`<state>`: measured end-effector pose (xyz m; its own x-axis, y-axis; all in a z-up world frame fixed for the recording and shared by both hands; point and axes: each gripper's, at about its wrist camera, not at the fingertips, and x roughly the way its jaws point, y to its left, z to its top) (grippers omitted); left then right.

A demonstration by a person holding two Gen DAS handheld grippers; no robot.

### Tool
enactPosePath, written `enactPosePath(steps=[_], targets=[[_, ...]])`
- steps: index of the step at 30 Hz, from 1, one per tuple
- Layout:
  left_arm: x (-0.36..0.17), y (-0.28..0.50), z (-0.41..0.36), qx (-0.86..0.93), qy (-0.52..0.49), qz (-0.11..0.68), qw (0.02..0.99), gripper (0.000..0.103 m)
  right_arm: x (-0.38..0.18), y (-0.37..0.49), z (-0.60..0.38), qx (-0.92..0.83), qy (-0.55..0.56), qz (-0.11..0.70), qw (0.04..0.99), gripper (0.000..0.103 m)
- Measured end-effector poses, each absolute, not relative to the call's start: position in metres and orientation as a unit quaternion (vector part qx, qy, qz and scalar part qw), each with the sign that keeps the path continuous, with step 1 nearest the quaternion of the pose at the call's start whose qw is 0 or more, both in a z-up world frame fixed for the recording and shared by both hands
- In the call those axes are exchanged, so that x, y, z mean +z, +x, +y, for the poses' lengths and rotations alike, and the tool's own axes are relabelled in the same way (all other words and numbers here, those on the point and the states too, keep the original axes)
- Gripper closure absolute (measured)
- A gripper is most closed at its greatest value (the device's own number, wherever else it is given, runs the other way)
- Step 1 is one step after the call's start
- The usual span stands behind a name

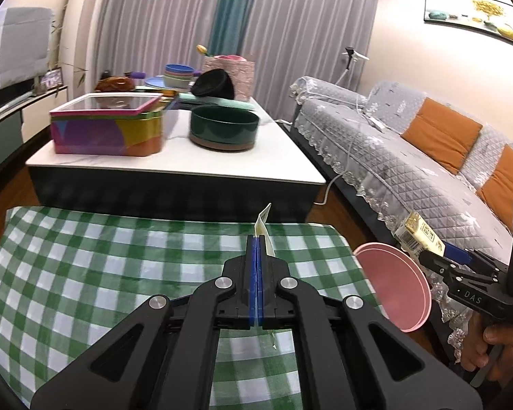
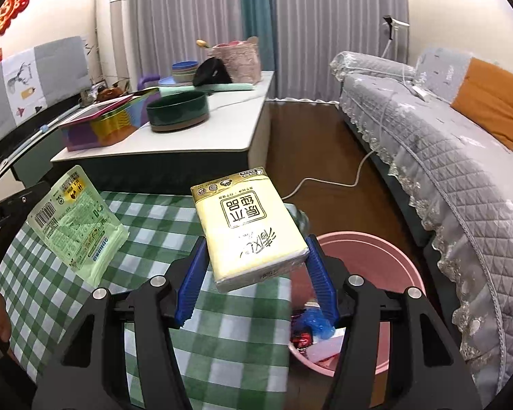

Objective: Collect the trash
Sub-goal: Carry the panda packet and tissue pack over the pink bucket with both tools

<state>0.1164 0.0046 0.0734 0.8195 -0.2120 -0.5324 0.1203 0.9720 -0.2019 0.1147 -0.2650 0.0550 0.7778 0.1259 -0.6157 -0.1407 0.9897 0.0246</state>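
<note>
- The right gripper (image 2: 254, 266) has its jaws about half open and clamped on a pale yellow tissue pack (image 2: 248, 225), the blue pads pressing its two long sides near the bottom end.
- The tissue pack is held in the air above the edge of the green-checked surface (image 2: 222, 324), just beside and above the pink bin (image 2: 393, 256), which stands on the floor between the surface and the sofa (image 2: 461, 171).
- The bin already holds some trash (image 2: 307, 338): red, blue and white scraps show at its bottom.
- The left gripper (image 1: 256, 246) has its jaws fully shut on a flat green wrapper (image 2: 78, 225), pinching it by one edge so that it stands up from the fingertips.
- The tissue pack looks light and soft, wrapped in slick film; it should squash a little under the pads, so a hold across the middle of its sides would be steadier than one near the end.
- The wrapper is thin, limp and very light; an edge pinch is enough, though it may cling to the pads on release.
- Whether the wrapper is empty I cannot tell from either view.
- Judged from this, both pieces are lifted and the next call is to bring each over the bin's mouth and let go.
</note>
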Motion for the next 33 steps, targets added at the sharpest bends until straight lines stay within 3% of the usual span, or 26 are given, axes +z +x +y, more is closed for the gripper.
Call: enactPosePath(steps=[33], targets=[[0.065,0.167,-0.176,-0.240,-0.031,0.306,0.921,0.103,0.046,0.115,-0.397,-0.039,0.052,0.321,0.945,0.046]])
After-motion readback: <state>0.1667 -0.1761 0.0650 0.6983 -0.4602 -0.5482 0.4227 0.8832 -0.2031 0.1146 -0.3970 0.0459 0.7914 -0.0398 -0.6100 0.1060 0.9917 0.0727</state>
